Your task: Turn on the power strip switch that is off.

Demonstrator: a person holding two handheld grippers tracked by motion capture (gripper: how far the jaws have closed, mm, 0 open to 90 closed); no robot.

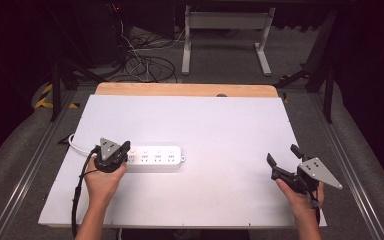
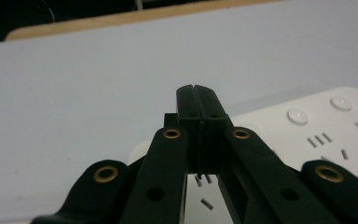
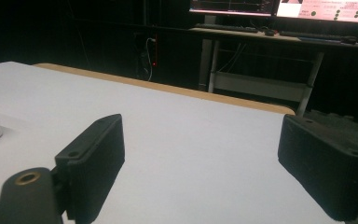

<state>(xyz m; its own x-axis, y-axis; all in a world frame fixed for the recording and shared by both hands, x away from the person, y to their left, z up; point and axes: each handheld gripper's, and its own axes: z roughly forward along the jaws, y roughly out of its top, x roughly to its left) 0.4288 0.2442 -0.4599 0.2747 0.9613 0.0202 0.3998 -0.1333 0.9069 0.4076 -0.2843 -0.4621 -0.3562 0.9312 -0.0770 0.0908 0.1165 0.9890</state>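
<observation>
White tabletop (image 1: pixel 220 130): left gripper (image 2: pixel 198 100) fingers clenched over unlabelled power strip (image 1: pixel 155 157); right gripper (image 1: pixel 282 161) fingers released.

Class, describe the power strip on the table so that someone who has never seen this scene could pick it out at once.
Start at the white table with the wooden strip along its far edge. On its left half lies the power strip, a long white bar, its left end under the left gripper. Rows of sockets with round buttons and a white cord mark it out.

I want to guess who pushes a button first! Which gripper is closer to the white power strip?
Left. The left gripper sits shut over the power strip at its left end; the right gripper waits open, far off to its right.
</observation>
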